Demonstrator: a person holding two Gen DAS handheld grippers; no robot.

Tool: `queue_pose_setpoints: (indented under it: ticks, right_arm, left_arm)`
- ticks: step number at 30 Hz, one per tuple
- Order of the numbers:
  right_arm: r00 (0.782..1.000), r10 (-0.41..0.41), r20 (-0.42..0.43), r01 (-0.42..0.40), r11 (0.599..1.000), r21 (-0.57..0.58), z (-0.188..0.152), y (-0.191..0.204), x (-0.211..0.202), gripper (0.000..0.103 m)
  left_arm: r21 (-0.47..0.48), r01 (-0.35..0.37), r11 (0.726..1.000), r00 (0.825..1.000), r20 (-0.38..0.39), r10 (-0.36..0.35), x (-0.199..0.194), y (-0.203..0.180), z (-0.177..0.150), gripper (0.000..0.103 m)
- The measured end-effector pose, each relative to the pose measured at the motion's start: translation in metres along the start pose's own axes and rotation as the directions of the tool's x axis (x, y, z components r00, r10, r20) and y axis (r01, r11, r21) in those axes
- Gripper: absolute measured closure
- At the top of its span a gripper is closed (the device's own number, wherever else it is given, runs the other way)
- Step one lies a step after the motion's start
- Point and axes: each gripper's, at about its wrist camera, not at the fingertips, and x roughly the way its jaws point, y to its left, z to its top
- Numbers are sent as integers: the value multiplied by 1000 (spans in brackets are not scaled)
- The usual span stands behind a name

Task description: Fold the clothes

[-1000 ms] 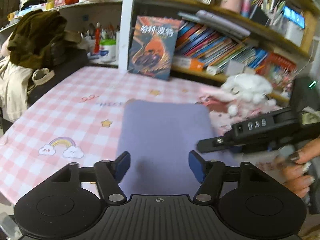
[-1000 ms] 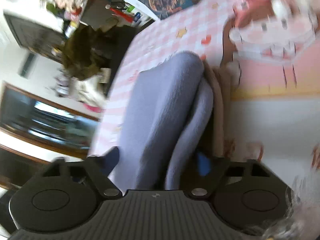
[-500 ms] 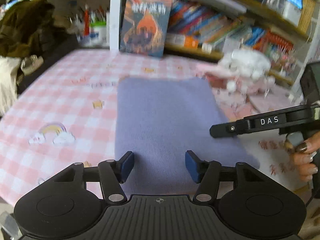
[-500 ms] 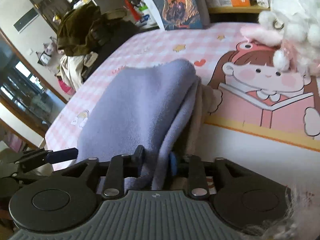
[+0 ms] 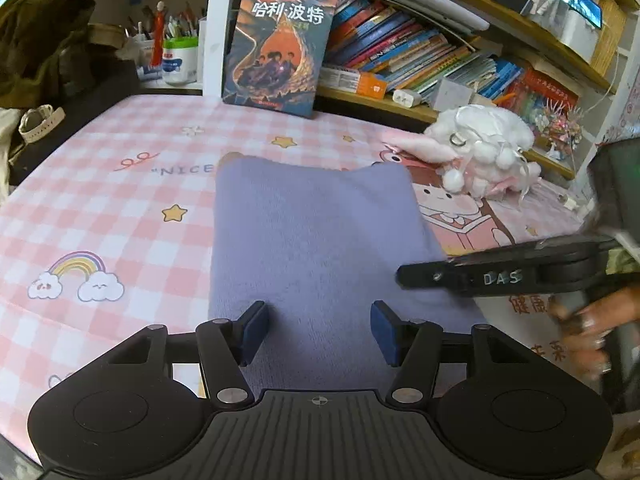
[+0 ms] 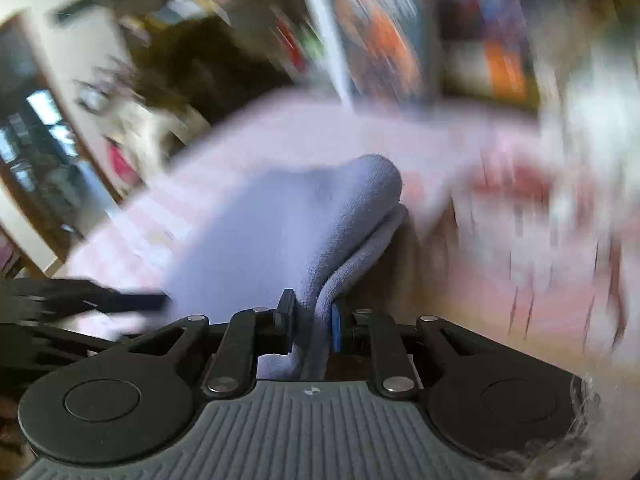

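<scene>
A folded lavender garment (image 5: pixel 316 240) lies on the pink checked table cover (image 5: pixel 120 200). My left gripper (image 5: pixel 318 332) stands open over its near edge, the blue pads on either side of bare cloth. In the left wrist view my right gripper (image 5: pixel 404 276) comes in from the right at the garment's right edge, held by a hand (image 5: pixel 588 328). The right wrist view is blurred by motion; there my right gripper (image 6: pixel 314 316) is shut on the lavender garment (image 6: pixel 280 232), whose layered edge rises between the jaws.
A plush white toy (image 5: pixel 480 148) sits at the back right of the table. A large book (image 5: pixel 280 48) leans against the shelf post, with rows of books (image 5: pixel 420 60) behind. Dark clothes (image 5: pixel 36 40) are piled at the left.
The right gripper went from open to shut on the garment's right edge and is now swinging fast with it. The left gripper stayed open over the near edge.
</scene>
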Motion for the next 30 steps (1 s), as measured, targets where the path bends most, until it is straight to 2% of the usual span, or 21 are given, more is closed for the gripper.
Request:
queue_pose_setpoints:
  ticks: [1,3,6,10,13,14,15,20,27,30]
  right_arm:
    - [1000,-1,-26,2,999,34,-3,-7,8,83]
    - [1000,-5,-15,5,1000,22,-5,-5,4,82]
    - [1000,-25,-4,25,1000,-4,-4,0,-5,70]
    - [1000,10,4,-11,998,57,-7,-5,-20,49]
    - [999,32,-9,-31,990,138,-6,-12,-27,39]
    - [999,39,-14,-37,985,168,-7,-16,-31,37]
    - [999,49,-21,-44,978,202,-10,-20,-33,36]
    - [991,103,-83,-74,952,298,-20,-34,-32,33]
    - [979,171,-115,-107,899,425,-29,-47,-21,33]
    - [976,194,-102,-126,877,464,-28,-48,-15,35]
  left_arm:
    - [-1,-1,1000,1000,0,1,0,0,0,46]
    - [-3,-4,1000,1000,2,4,-2,0,0,45]
    - [1,-23,1000,999,23,23,-10,-4,3,45]
    - [-18,-54,998,995,84,55,-23,-1,11,29]
    - [-76,-81,994,991,104,89,-29,9,18,15]
    - [-108,-84,991,991,98,95,-28,16,19,14]
    - [-140,-79,987,992,83,92,-26,23,20,11]
    - [-274,-10,962,1000,-24,4,-6,55,18,10]
    - [-354,41,934,993,-86,-76,21,71,11,11]
    - [-390,75,918,988,-94,-121,30,75,10,11]
